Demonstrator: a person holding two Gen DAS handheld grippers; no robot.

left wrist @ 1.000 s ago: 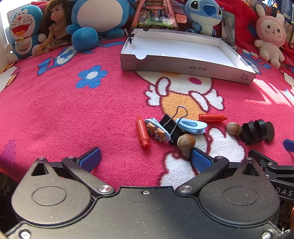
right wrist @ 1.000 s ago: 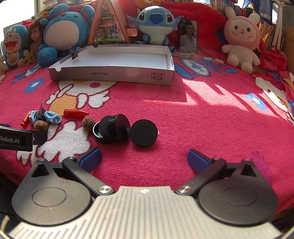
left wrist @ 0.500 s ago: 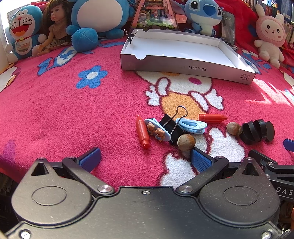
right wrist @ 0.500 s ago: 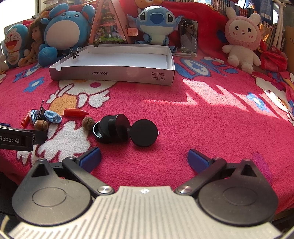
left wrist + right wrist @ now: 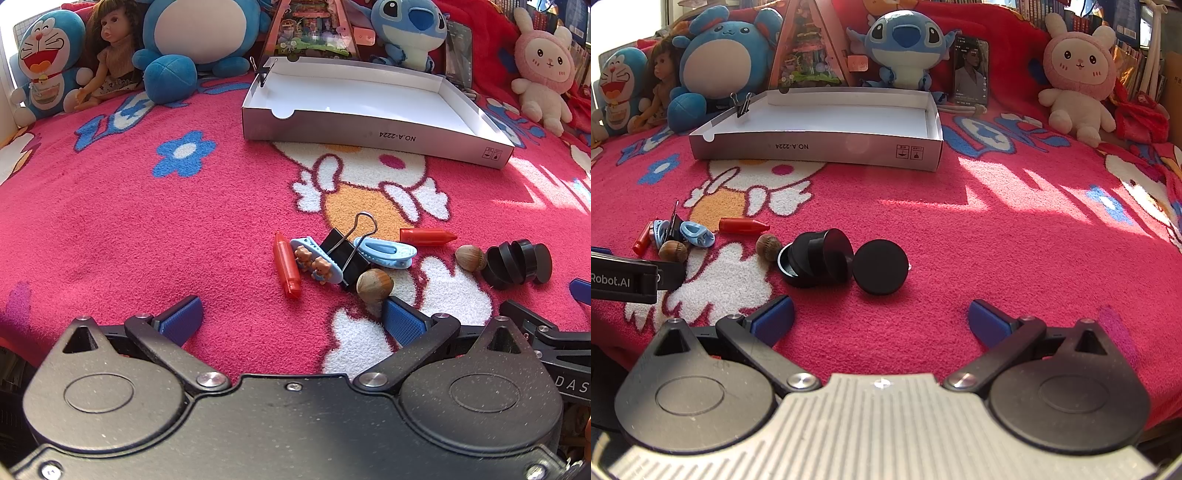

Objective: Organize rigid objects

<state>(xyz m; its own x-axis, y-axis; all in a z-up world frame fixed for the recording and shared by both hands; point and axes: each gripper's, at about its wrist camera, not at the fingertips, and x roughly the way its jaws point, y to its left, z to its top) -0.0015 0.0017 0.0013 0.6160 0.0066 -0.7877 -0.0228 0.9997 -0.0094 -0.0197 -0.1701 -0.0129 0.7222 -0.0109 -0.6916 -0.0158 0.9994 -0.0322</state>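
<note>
Both tools are wide open and hold nothing. The left tool (image 5: 291, 314) sits low over the pink blanket (image 5: 129, 229), right behind a little pile of hard things. The pile has a red crayon (image 5: 286, 267), a blue clip with tiny bears (image 5: 314, 262), a black binder clip (image 5: 345, 254), another blue clip (image 5: 386, 251), a second red crayon (image 5: 426, 236) and two brown nuts. One nut (image 5: 373, 286) almost touches the tool's right finger. The right tool (image 5: 881, 317) faces a stack of black round caps (image 5: 816, 258) and a flat black disc (image 5: 881, 266). The white box (image 5: 820, 129) waits far back, with nothing inside. These things look small, light and stiff. The round nut may roll or slip, so it is best pinched across its middle. The crayons are best pinched across their sides.
</note>
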